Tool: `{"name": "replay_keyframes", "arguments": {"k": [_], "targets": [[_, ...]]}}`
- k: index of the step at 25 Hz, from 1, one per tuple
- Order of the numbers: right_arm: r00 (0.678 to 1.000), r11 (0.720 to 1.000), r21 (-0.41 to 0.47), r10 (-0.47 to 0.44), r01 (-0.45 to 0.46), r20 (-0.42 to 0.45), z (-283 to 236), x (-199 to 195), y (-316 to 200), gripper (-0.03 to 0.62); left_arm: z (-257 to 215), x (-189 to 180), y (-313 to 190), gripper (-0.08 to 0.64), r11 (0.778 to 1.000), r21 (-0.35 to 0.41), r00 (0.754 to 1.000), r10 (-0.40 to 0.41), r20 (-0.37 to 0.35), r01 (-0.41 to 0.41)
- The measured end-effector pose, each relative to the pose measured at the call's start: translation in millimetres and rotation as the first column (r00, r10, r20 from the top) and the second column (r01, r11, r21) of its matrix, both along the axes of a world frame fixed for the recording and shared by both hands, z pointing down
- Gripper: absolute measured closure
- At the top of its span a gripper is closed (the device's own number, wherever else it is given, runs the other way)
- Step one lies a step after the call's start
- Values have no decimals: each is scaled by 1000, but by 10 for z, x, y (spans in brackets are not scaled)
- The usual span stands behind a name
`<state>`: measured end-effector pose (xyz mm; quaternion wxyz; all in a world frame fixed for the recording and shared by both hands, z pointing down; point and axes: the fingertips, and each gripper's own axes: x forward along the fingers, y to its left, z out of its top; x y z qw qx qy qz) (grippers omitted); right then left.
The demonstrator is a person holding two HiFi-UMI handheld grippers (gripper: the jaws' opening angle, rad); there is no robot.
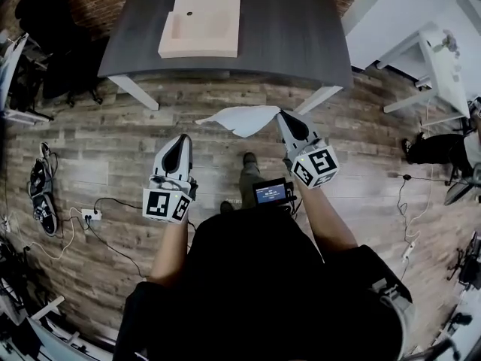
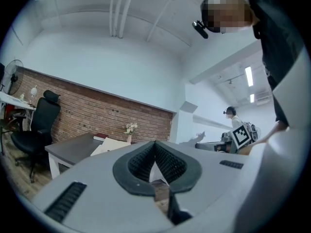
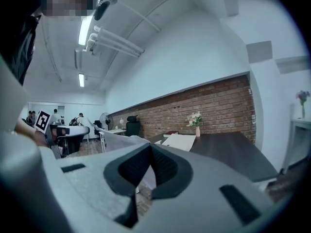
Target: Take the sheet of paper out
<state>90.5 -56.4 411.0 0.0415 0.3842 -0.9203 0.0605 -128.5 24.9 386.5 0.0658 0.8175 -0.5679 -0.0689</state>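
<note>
The white sheet of paper (image 1: pixel 242 119) hangs in the air over the wooden floor, curling out to the left of my right gripper (image 1: pixel 284 116), which is shut on its edge. In the right gripper view the sheet (image 3: pixel 116 141) spreads left past the closed pads. My left gripper (image 1: pixel 180 143) is lower and to the left, apart from the paper, shut and empty. The left gripper view shows its pads meeting at the tip (image 2: pixel 155 143), with the right gripper (image 2: pixel 240 135) and the sheet (image 2: pixel 200 139) off to the right. A beige box (image 1: pixel 200 19) lies on the dark table (image 1: pixel 301 36) ahead.
I stand back from the table, on the plank floor. A black office chair (image 1: pixel 45 28) is at the far left and a white table (image 1: pixel 443 66) at the right. Cables and a power strip (image 1: pixel 90 215) lie on the floor to my left, beside shoes (image 1: pixel 39 194).
</note>
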Motion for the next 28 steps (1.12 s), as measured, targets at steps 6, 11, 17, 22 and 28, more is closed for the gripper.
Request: {"name": "replay_keyframes", "arguments": {"k": [6,11,17,22,28], "targets": [[1000,999,-48,20,-21,-23,160,-25,709,591,151,-16,638,565,999,-17,1000,27,-12,-27],[1000,998,-58,3,-4,-19,156,31,1088,591,227,46,962,565,999,-28,999,20,-32,-21],[1000,999,-41,-13,13,3,136,180,1307,591,188,146,1172,565,999,-17,999,-41,-6,41],[999,999,-33,-32,33,12,173,366,1388,591,116,303,1300,565,996,-21,996,-86,22,86],[999,1000,1,-31,31,26,97,726,1389,591,130,693,1345,564,994,-38,994,-96,49,98]]}}
